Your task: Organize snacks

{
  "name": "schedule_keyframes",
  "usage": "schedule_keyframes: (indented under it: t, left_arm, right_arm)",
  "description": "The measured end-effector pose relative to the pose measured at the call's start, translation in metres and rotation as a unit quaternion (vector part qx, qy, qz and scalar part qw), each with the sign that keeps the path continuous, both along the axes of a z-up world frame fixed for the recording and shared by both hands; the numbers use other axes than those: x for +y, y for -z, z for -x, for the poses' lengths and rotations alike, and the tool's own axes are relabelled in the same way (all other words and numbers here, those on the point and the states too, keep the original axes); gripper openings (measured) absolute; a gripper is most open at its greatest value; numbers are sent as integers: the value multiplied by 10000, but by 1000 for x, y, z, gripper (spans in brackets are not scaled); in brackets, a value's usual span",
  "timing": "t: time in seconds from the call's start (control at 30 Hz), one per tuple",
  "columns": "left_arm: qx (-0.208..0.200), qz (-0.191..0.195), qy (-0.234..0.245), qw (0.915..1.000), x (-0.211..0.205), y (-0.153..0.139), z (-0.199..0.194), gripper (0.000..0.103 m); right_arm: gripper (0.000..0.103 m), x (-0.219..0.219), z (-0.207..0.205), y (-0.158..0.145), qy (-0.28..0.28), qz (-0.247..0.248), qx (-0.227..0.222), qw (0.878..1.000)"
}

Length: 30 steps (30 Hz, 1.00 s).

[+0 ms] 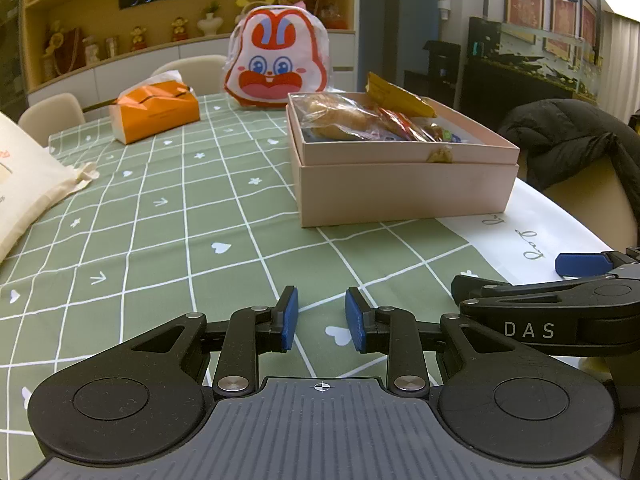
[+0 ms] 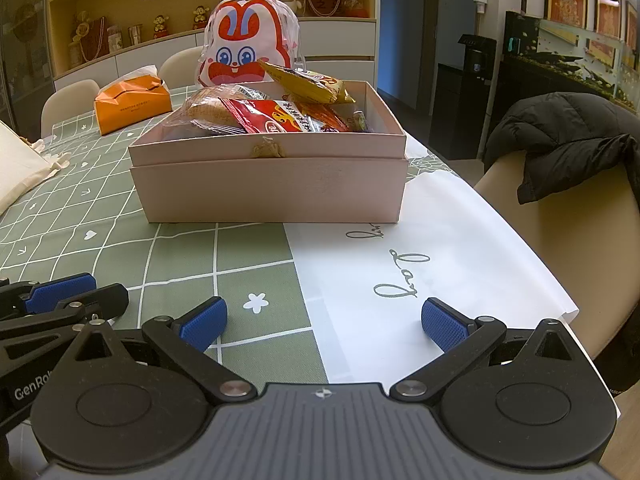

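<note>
Nearest the camera, the left gripper [image 1: 322, 320] hangs low over the green checked tablecloth [image 1: 160, 240] with its blue pads a narrow gap apart and nothing between them. Just to its right, the right gripper [image 2: 324, 326] has its jaws spread wide, also empty, above the seam where the cloth meets a white plastic sheet with script lettering [image 2: 420, 240]. Farther off on the left lie a cream cloth bag [image 1: 24, 176] and an orange tissue pack [image 1: 154, 110]. A rabbit-faced white and red pouch [image 1: 276, 60] stands at the far middle. To the right sits the open pale pink cardboard box [image 2: 268, 188], already heaped with wrapped snacks: a clear-wrapped bun [image 2: 208, 112], a red foil packet [image 2: 272, 118] and a yellow packet [image 2: 308, 82] leaning on the far rim. No loose snacks show on the table, so collecting looks done; what may remain is tidying the pile, though no lid is in view.
</note>
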<state>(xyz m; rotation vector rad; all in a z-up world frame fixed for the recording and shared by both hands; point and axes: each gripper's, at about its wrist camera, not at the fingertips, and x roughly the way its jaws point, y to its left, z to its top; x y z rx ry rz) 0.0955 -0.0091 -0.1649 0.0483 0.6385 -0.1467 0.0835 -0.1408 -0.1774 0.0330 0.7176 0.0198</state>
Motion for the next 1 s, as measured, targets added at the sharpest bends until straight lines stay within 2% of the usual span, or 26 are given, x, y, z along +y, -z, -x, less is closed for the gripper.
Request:
schedule_keyframes:
  t: [1.0]
  left_arm:
    - [5, 43, -10, 10000, 1, 0, 0, 31]
  right_arm:
    - [103, 0, 0, 0, 0, -1, -1, 10000]
